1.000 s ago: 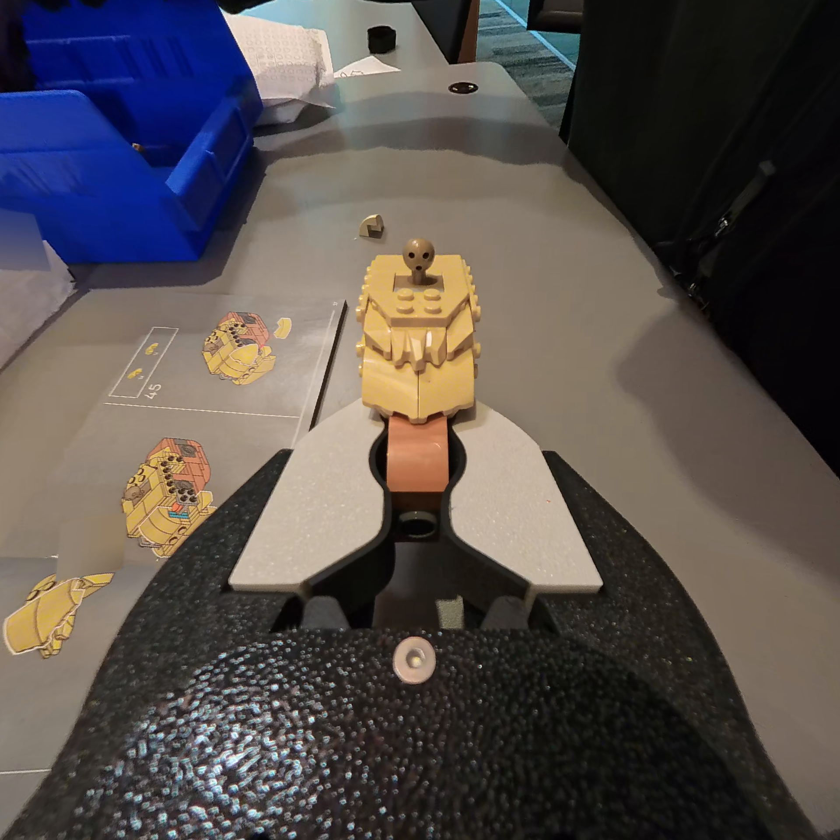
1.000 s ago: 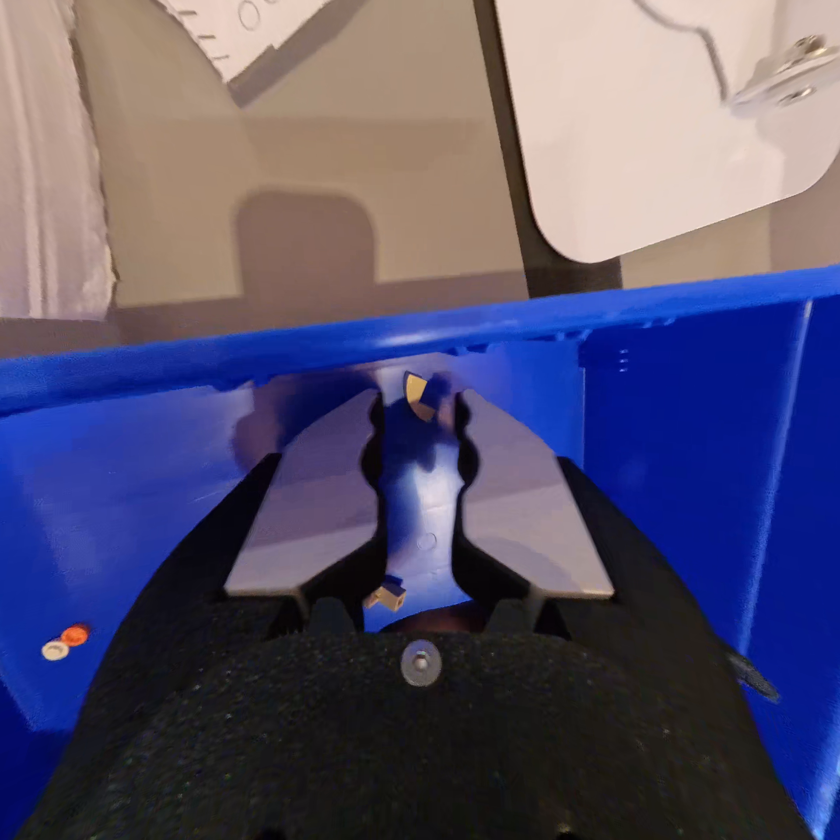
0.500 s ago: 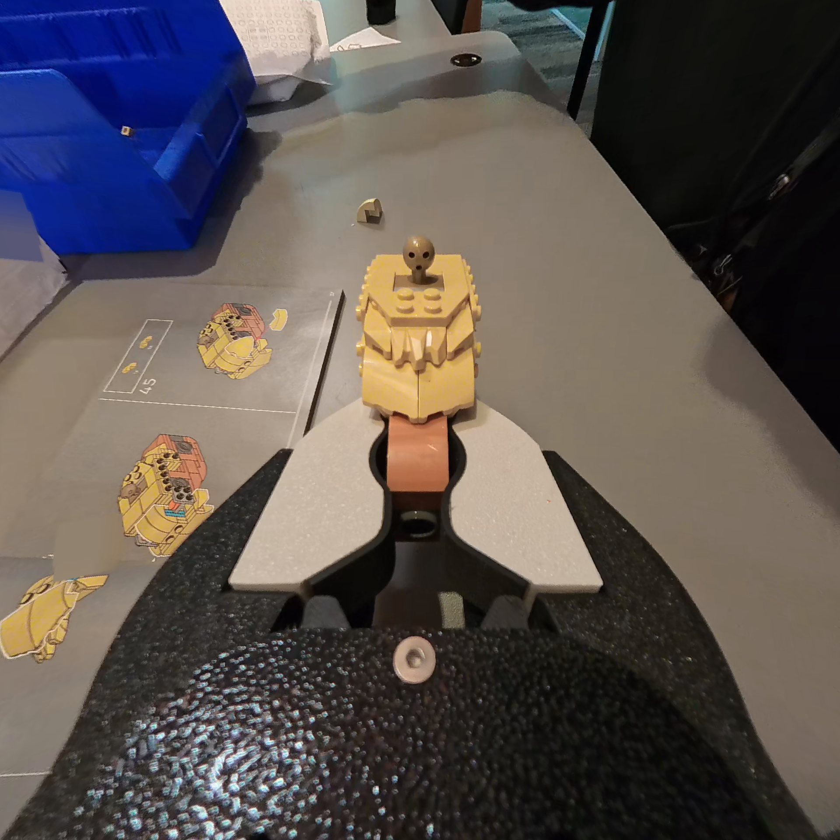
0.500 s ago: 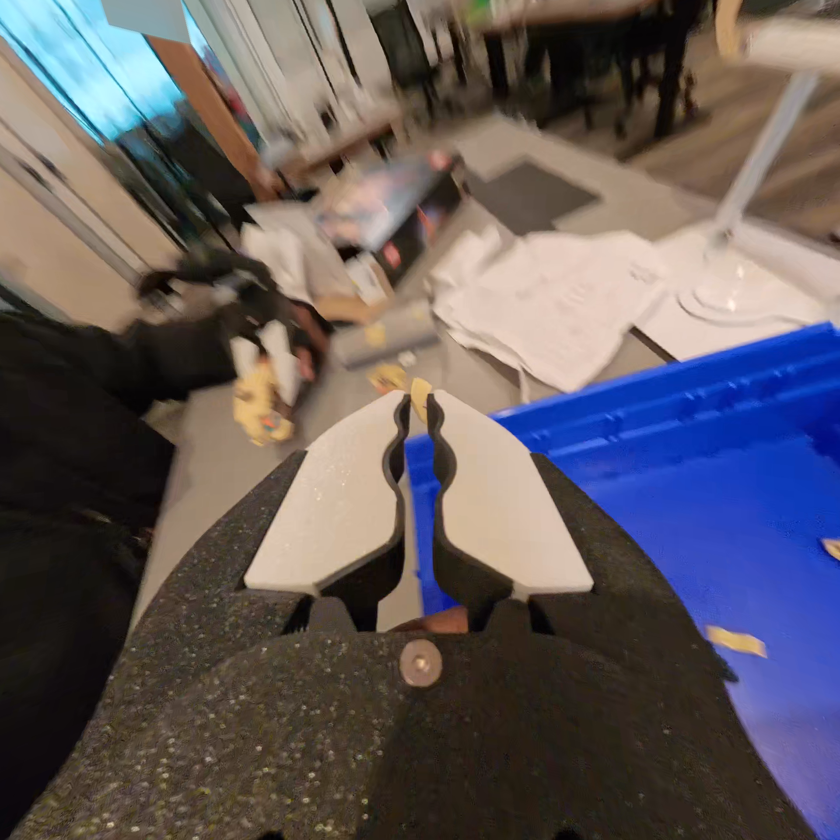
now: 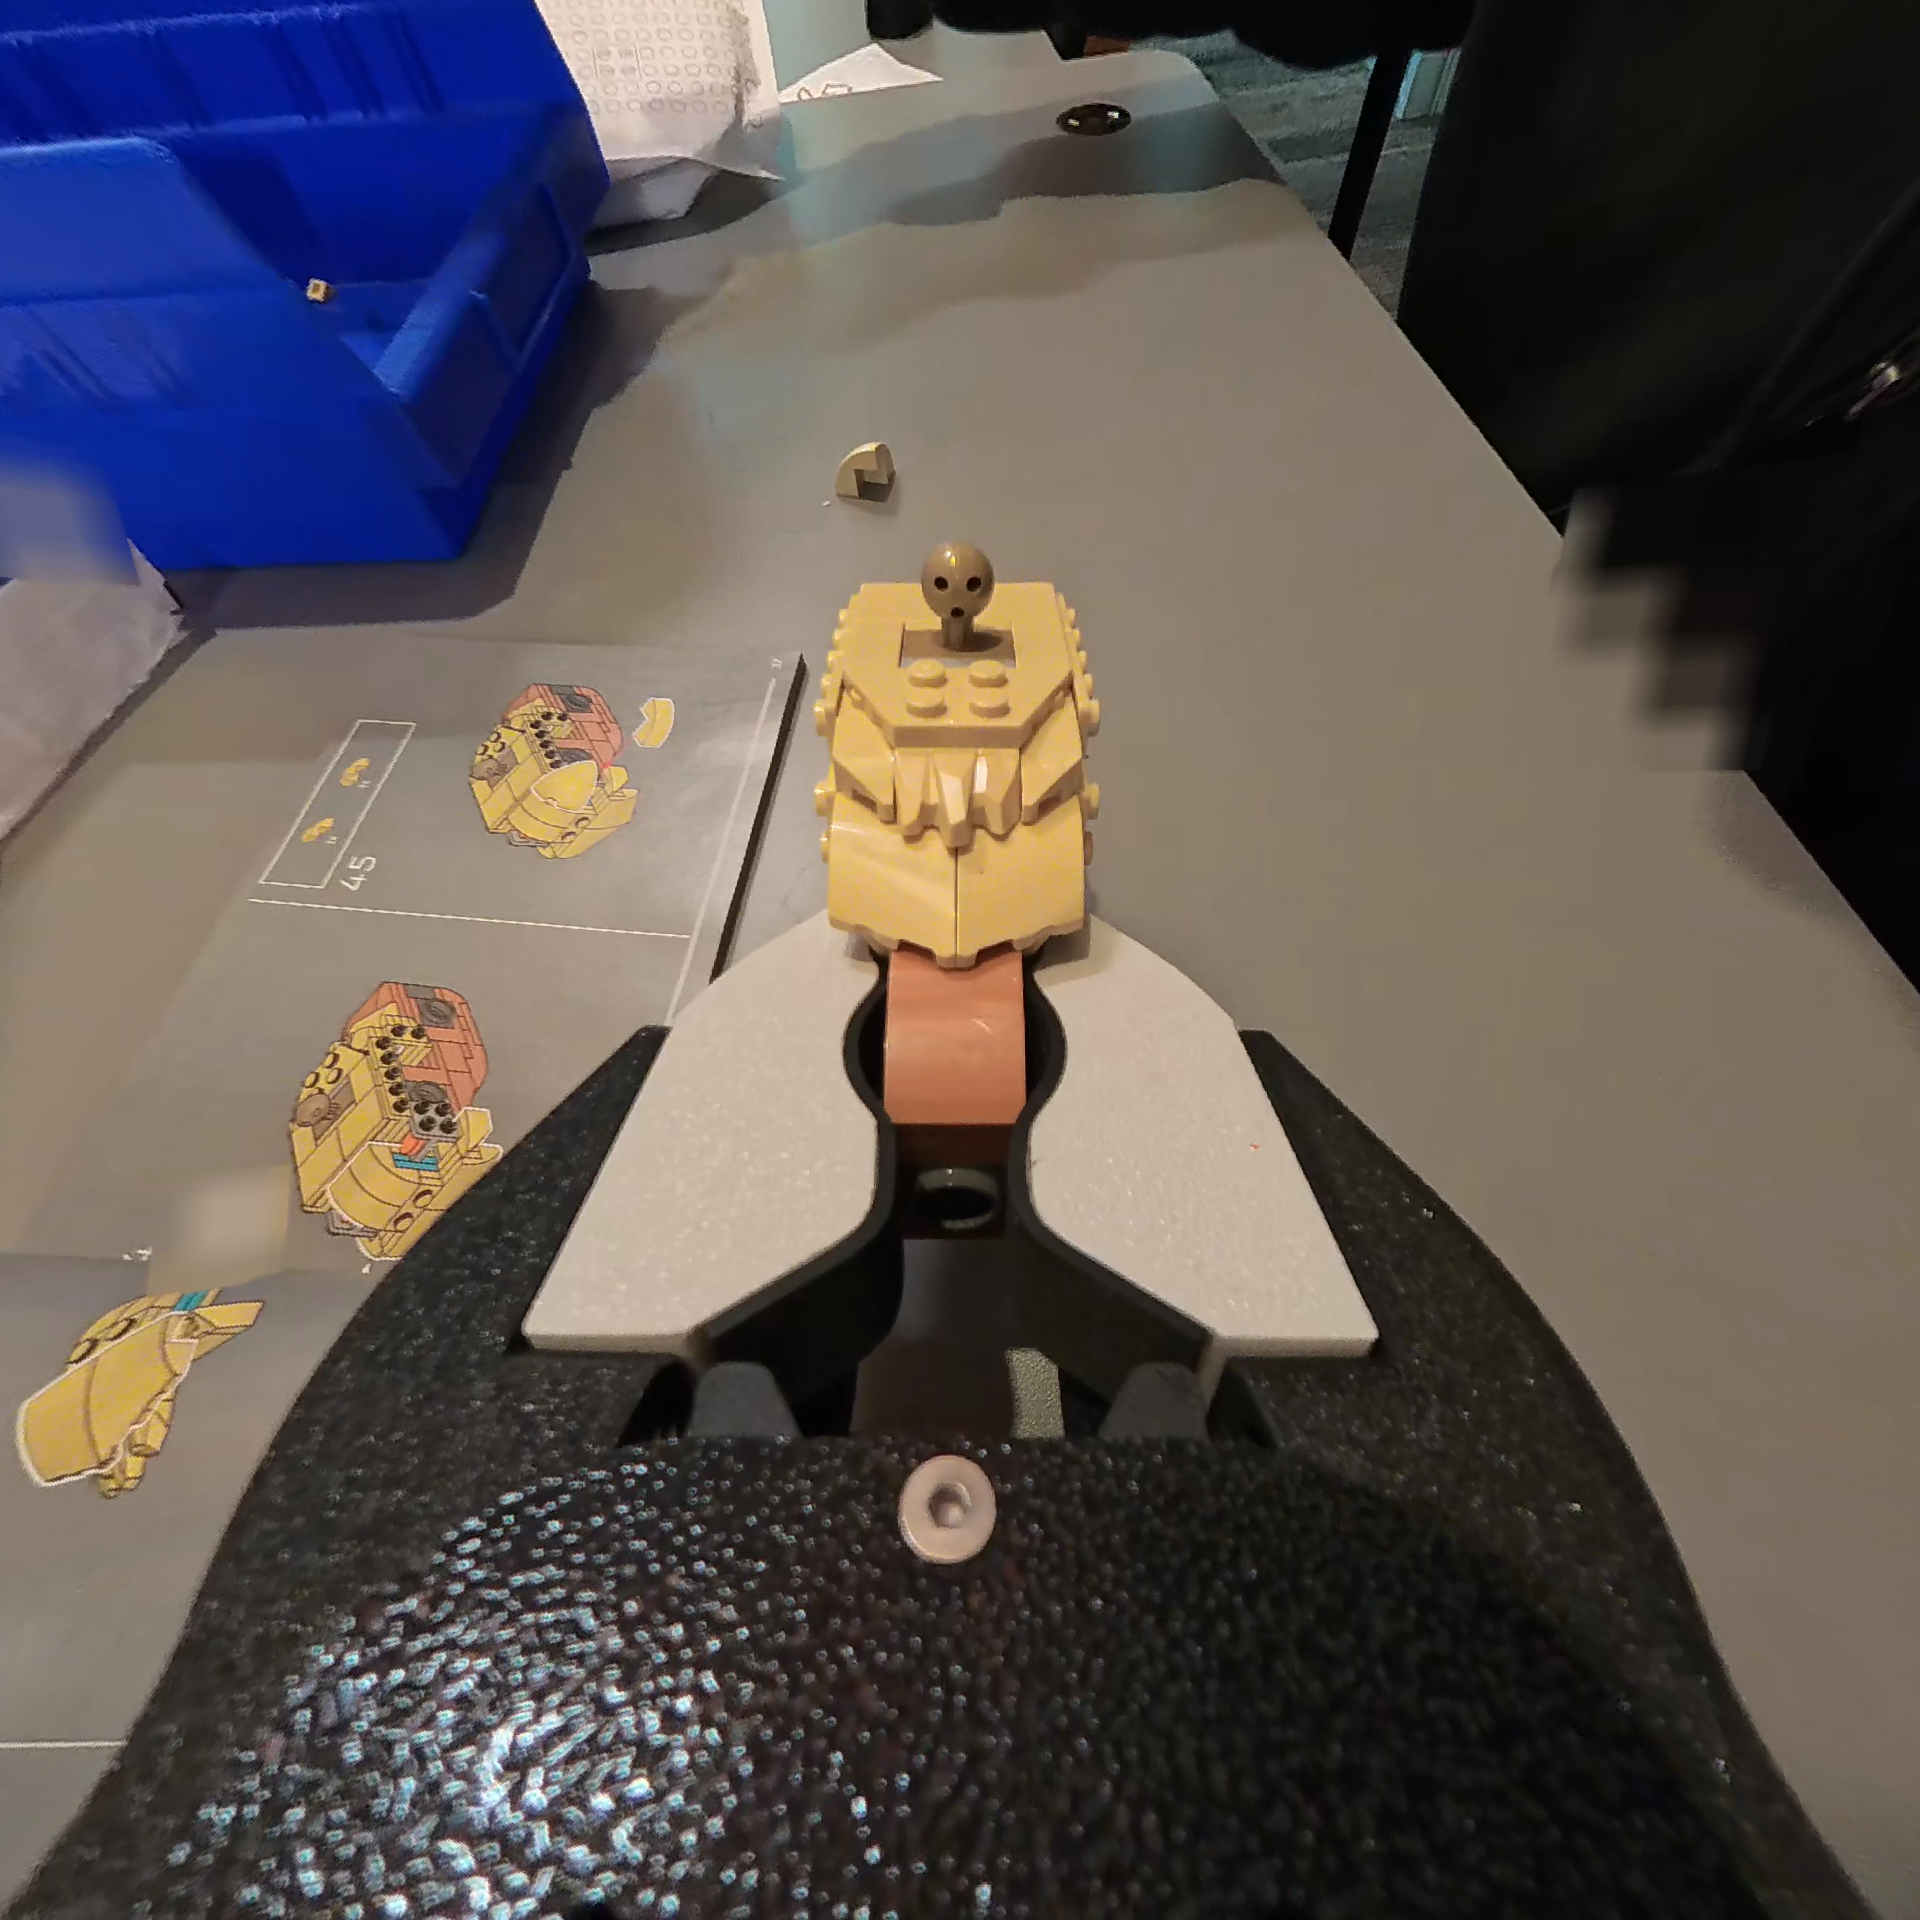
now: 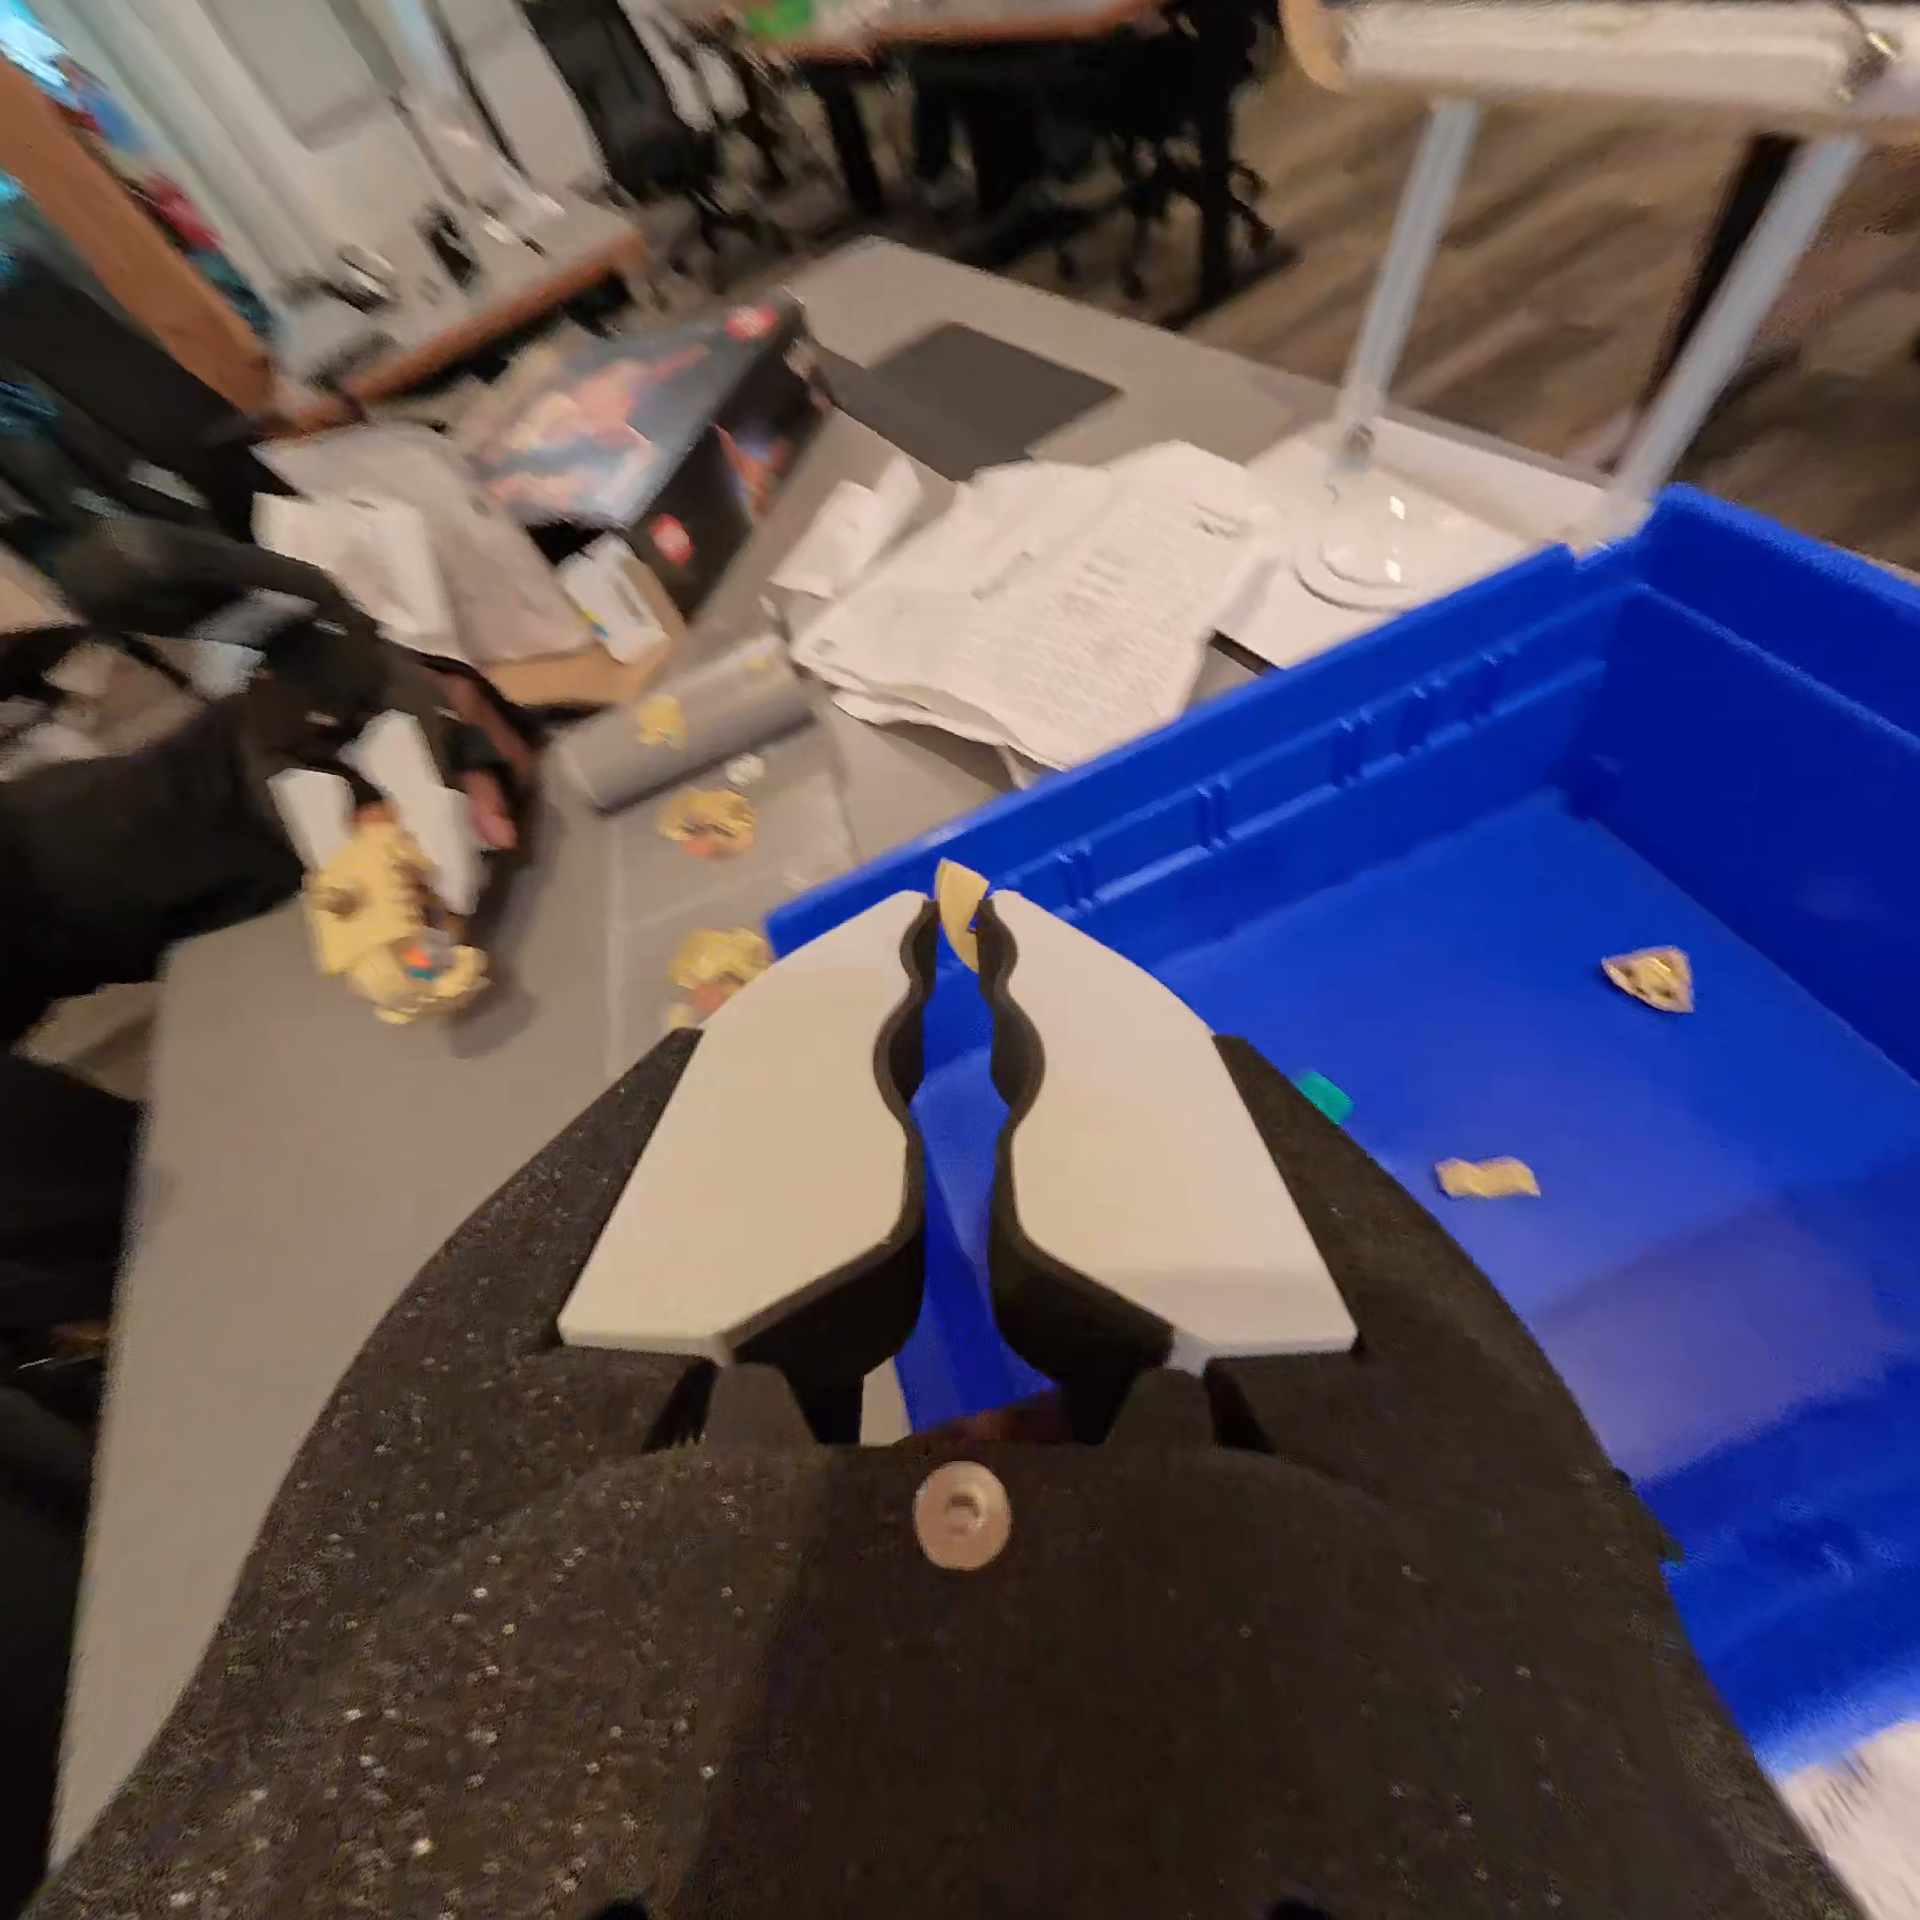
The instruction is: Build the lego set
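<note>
My left gripper (image 5: 956, 971) is shut on the brown rear part of a tan brick model (image 5: 956, 769) with a ball-topped pin, held above the grey table (image 5: 1299, 623). The same model (image 6: 390, 925) and the left gripper show at the left of the right wrist view. My right gripper (image 6: 958, 914) is shut on a small tan curved brick (image 6: 961, 909), pinched at the fingertips above the near rim of a blue bin (image 6: 1455, 935). A small loose tan brick (image 5: 864, 478) lies on the table beyond the model.
An open instruction booklet (image 5: 416, 935) lies left of the model. Blue bins (image 5: 260, 332) stand at the far left of the table. Loose tan pieces (image 6: 1652, 977) lie inside the bin. White papers (image 6: 1039, 613) and a dark box (image 6: 665, 436) lie beyond it. The grippers' ends are close to 30 centimeters from one another.
My right gripper closed on the small tan brick inside the blue bin, lifted out and swung up to face the table. The left gripper with the model shifted only slightly.
</note>
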`<action>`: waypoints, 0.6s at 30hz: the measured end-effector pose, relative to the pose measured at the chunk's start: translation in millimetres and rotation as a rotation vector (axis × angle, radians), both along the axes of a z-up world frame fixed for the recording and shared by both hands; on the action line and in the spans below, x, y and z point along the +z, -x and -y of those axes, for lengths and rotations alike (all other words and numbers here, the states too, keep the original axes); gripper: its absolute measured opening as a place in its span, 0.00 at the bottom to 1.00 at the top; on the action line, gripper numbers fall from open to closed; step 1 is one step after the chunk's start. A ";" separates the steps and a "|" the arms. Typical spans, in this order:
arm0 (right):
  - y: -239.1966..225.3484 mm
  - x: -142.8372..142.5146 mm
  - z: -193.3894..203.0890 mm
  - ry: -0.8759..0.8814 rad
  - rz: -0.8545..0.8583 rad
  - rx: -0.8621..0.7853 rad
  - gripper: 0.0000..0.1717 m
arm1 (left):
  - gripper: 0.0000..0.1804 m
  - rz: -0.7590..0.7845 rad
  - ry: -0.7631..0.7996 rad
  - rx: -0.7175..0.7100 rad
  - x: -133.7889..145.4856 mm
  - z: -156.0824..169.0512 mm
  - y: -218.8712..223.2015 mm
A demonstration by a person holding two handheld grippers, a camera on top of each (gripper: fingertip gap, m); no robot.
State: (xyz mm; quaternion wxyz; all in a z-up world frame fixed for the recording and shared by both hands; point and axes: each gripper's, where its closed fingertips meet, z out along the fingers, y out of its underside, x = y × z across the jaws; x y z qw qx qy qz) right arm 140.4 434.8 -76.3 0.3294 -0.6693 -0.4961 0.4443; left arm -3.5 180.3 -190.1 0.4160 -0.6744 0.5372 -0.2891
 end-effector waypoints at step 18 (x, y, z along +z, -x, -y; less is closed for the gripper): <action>19.2 -100.0 -42.0 -0.229 0.631 -0.175 0.14 | 0.10 0.019 0.011 -0.005 2.1 0.3 0.5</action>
